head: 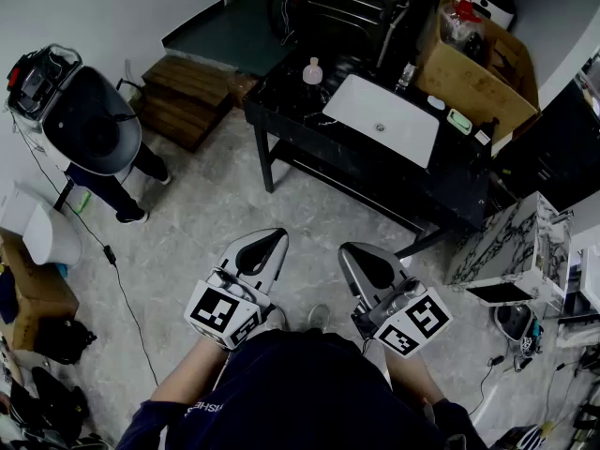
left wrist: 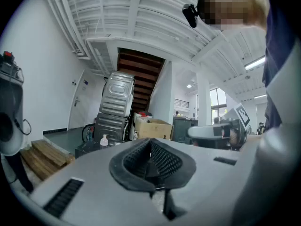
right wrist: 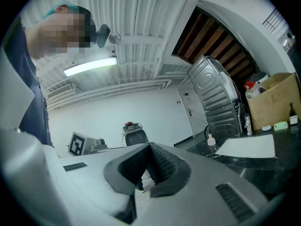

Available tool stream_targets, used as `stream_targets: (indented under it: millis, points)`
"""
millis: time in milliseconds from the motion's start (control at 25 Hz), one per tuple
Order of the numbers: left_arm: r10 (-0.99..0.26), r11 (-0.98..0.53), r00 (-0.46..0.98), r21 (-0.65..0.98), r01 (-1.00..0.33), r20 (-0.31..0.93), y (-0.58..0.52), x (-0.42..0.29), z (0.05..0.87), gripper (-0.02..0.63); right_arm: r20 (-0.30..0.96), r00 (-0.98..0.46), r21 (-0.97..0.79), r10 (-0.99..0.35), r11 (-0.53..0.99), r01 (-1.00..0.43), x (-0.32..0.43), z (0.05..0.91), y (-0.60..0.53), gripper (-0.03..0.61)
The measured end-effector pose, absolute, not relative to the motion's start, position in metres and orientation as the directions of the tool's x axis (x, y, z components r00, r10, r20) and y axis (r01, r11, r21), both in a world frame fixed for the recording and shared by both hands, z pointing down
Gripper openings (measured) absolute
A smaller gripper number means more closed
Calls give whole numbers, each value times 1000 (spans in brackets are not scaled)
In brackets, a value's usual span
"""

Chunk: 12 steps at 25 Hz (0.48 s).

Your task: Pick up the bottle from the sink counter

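Approach stage, with no grasp begun. The person is holding the left gripper [head: 270, 242] and the right gripper [head: 354, 251] level and close to the body, on the near side of the sink [head: 384, 120] and well apart from it. The black fingers [left wrist: 164, 159] of each gripper are lying closed together with nothing between them. The bottle [head: 312, 70] is standing upright on the desk [head: 281, 101], just beside the sink's left edge. A dark bottle [head: 405, 76] is standing at the sink's far edge, and a cardboard box [head: 478, 78] is sitting to the sink's right. The next move probably calls for closing the gap to the desk, opening one pair of fingers, and bringing them level around the bottle's body below its cap. The bottle is showing as small and round, with a pale translucent body and a pinkish cap; it is likely light and easily tipped. The desk is reading as dark, glossy, veined stone. The sink is appearing shallow, rectangular and matte white. The gripper shells are smooth grey, and the finger pads are ribbed.
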<state>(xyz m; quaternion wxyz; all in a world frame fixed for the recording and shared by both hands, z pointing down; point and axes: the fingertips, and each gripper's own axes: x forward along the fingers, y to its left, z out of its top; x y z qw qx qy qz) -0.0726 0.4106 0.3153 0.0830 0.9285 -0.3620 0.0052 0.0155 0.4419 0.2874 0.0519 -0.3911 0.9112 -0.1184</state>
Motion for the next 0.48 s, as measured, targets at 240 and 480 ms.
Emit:
stream_targets:
  millis: [240,480]
  points:
    - [-672,-723,737,152,-674,72,402,-69,319,8,-1,-694,-264,-720,669,-694,17,292,434,26]
    - [-687,-708,721,145,-691,84,391,-53,323,8,-49,-687,-282,-725,670,-686,40,286,423,26]
